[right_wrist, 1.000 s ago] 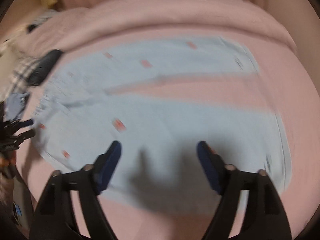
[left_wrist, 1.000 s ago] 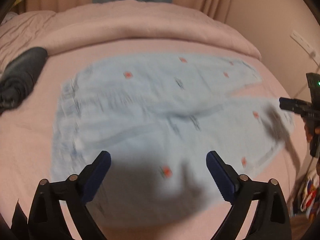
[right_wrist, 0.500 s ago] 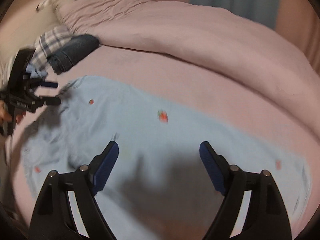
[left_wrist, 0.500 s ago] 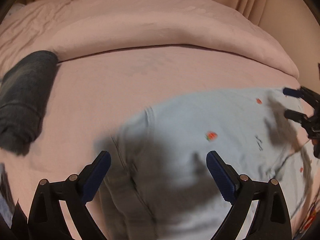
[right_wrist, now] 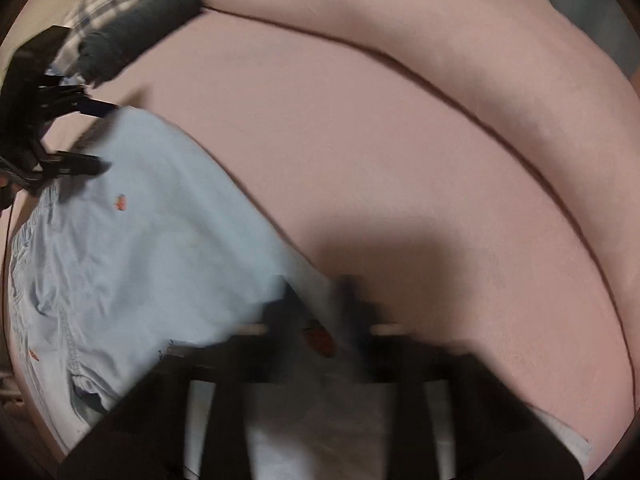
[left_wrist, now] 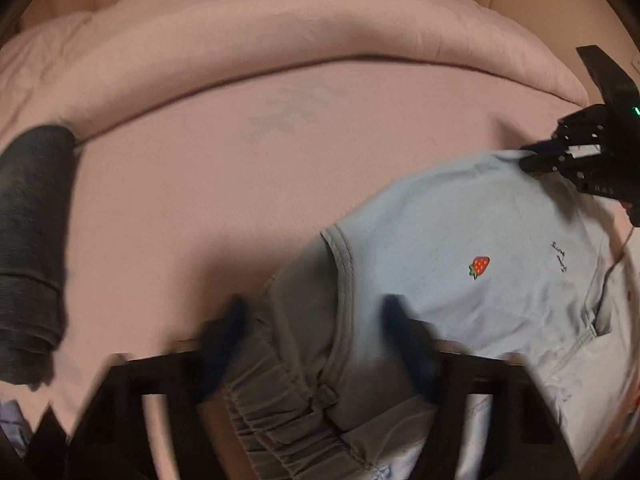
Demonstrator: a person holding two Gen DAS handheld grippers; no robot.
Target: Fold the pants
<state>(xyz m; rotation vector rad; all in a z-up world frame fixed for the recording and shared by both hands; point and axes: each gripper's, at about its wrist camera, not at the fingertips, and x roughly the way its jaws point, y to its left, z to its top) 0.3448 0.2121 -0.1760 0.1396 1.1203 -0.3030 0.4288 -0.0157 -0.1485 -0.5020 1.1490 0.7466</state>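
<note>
Light blue pants [left_wrist: 460, 240] with small strawberry prints lie on a pink bed [left_wrist: 240, 152]. In the left wrist view my left gripper [left_wrist: 312, 344] stands with its fingers apart astride the gathered waistband [left_wrist: 280, 412], blurred by motion. My right gripper [right_wrist: 320, 312] has its fingers nearly together, pinching the pants' far edge [right_wrist: 312, 300]; it also shows in the left wrist view [left_wrist: 532, 162] shut on that edge. The left gripper shows in the right wrist view [right_wrist: 96, 136], open at the pants' other end [right_wrist: 132, 208].
A dark grey rolled cloth [left_wrist: 32, 248] lies left of the pants, with plaid fabric [right_wrist: 104, 4] beyond it. A thick pink duvet [left_wrist: 300, 32] is bunched along the far side. Bare pink sheet lies between it and the pants.
Both grippers dropped close to the pants. The right gripper's fingers closed on the pants' edge. The left gripper's fingers narrowed around the waistband.
</note>
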